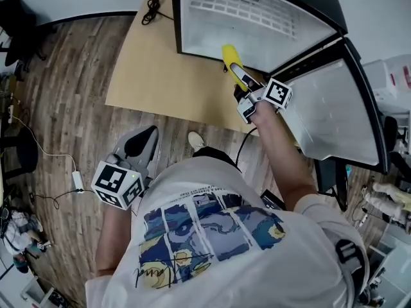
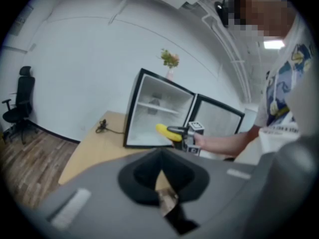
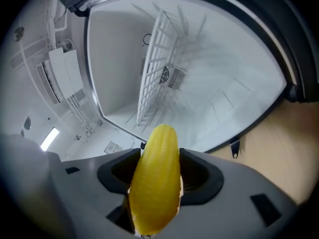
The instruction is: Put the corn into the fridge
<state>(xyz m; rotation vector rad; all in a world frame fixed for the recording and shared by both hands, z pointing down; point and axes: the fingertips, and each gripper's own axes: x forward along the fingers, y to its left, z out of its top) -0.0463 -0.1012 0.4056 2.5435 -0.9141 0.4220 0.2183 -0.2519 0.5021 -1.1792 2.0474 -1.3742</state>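
Holding the corn [image 1: 232, 61] tight, the R gripper [image 1: 241, 82] is at the open front of the fridge [image 1: 270, 47]. Its jaws squeeze one end of the corn. The free end points into the fridge, low down, just over the white floor inside. In the R gripper view the corn [image 3: 155, 183] fills the gap between the jaws, & a wire shelf [image 3: 152, 68] shows deeper in. The door [image 1: 334, 108] is swung wide open on the R side.

The L gripper [image 1: 142, 145] hangs low by the person's side, well apart from the fridge. In the L gripper view its jaws are together w/ nothing in them.

The fridge sits on a tan mat [image 1: 157, 69], & the mat lies on a wood floor [image 1: 64, 101]. A black cord [image 1: 151, 9] lies curled at the far edge of the mat, near the fridge's corner. A thin white cable [image 1: 77, 179] runs over the wood by the L gripper.

The room has a white wall [image 2: 75, 54] behind the fridge. A black chair [image 2: 22, 96] stands at the L by that wall. A small plant [image 2: 170, 59] stands on top of the fridge.
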